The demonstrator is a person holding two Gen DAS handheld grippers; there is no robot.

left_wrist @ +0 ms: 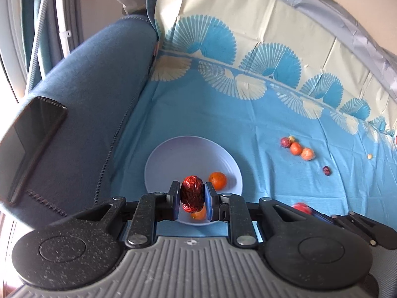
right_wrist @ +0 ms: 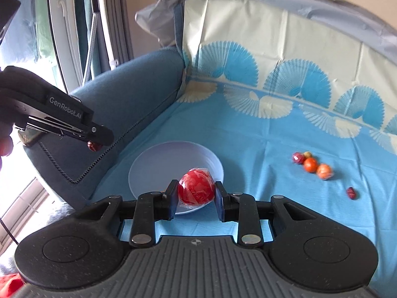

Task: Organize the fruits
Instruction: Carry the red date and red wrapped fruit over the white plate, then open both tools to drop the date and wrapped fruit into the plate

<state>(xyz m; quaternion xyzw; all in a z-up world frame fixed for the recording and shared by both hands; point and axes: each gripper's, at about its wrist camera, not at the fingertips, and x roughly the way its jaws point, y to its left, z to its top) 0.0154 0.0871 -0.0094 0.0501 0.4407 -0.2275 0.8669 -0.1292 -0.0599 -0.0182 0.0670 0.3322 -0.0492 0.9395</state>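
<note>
Here, left gripper fingers pinching wrinkled red date above plate: light, firm, hold at midsection. Right gripper fingers pinching plastic-wrapped red fruit over plate: likely slippery, grip sides gently.

Black phone on blue sofa arm; patterned blue cloth alongside.

Daylight entered from the window at the upper left of both views, overexposing that edge. Fisheye distortion curved the tablecloth border toward the frame edges. The centre was sharp; the phone screen reflected faint glare.
</note>
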